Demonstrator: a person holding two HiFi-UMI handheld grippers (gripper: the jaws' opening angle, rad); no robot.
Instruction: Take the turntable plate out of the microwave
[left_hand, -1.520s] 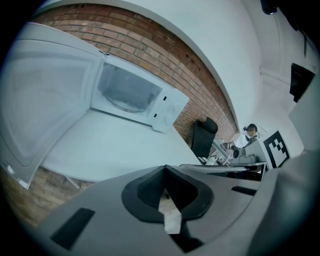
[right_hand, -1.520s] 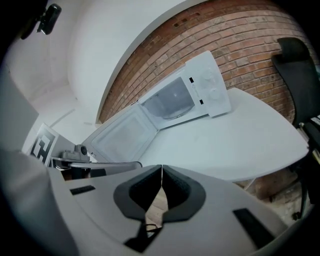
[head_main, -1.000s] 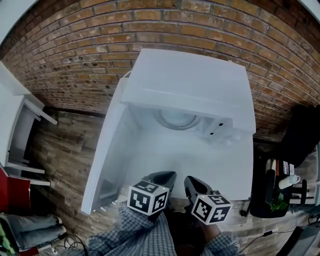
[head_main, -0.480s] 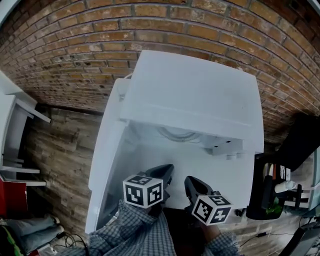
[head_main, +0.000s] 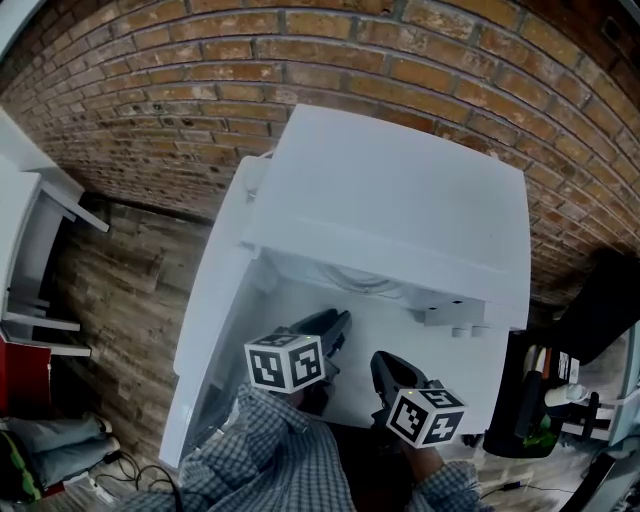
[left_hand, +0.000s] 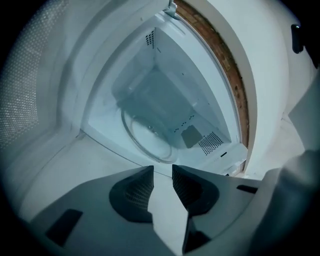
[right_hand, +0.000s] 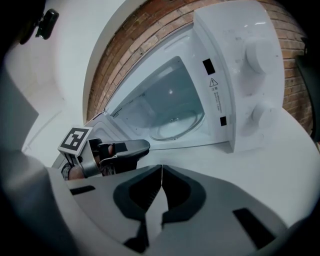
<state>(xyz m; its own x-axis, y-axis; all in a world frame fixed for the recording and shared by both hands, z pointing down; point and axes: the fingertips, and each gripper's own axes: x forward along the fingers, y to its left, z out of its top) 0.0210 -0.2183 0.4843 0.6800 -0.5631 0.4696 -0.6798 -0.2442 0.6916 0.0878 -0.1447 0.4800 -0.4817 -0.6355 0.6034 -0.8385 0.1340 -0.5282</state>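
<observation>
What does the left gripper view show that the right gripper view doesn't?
Only the left gripper view: the door mesh and a grey patch on the cavity wall. Only the right gripper view: two knobs, a warning label, and the left tool from the side, its jaws having just been opening, nothing between them. Both: the plate lying in the open microwave, and the brick wall.

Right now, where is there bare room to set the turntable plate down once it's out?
The white tabletop in front of the control panel of the microwave is bare, as is the strip before the open cavity. Crowded: the left, walled by the open door, and the cavity, filled by the turntable plate.
</observation>
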